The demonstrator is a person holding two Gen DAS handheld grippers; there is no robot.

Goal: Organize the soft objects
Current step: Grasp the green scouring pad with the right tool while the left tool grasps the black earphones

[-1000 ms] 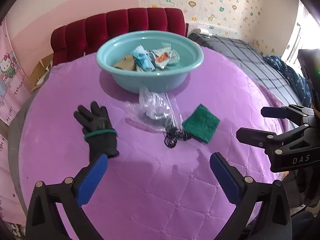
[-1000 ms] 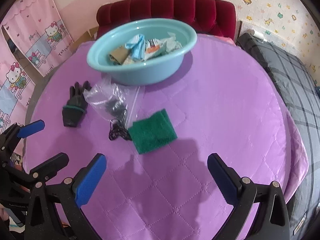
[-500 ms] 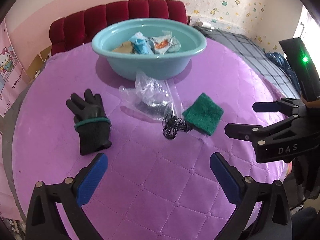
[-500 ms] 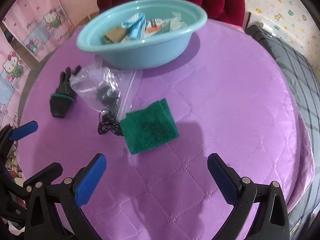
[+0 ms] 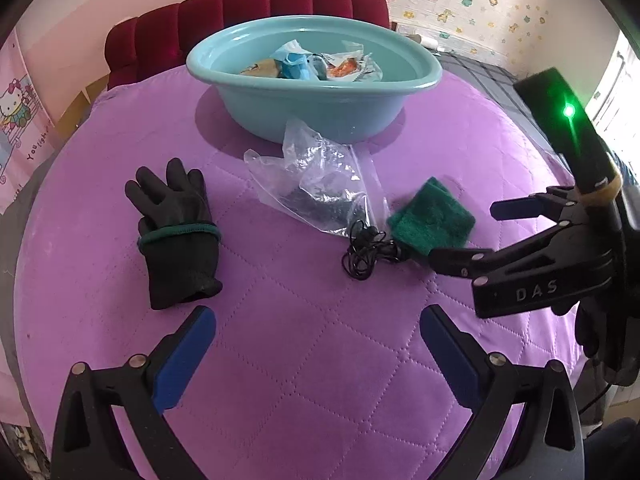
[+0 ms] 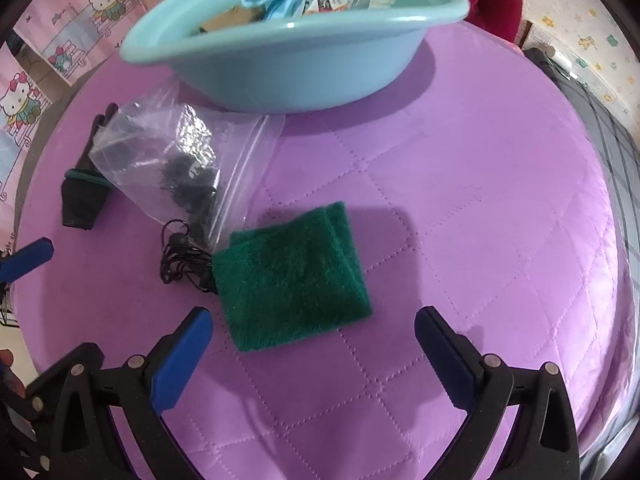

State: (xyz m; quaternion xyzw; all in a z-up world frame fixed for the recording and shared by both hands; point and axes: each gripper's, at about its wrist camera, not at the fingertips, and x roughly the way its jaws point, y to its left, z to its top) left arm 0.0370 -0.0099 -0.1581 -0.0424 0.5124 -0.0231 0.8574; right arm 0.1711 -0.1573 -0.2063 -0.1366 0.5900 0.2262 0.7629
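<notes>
Both tools are wide open and empty: the right hand-held gripper (image 6: 312,344) hovers just short of the green cloth (image 6: 292,280); the left hand-held gripper (image 5: 316,344) sits near the black glove (image 5: 176,232). On the purple counter (image 5: 300,360), a cord tangle (image 5: 366,252) and plastic bag (image 5: 320,184) also remain. Beyond, the basin (image 5: 316,108) already holds several items. Judged partly done.

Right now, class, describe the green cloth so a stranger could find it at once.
Start at the teal basin on the purple quilt. Nearer than it lies the green cloth, beside a clear bag and black cord: the only fuzzy, folded square.
</notes>
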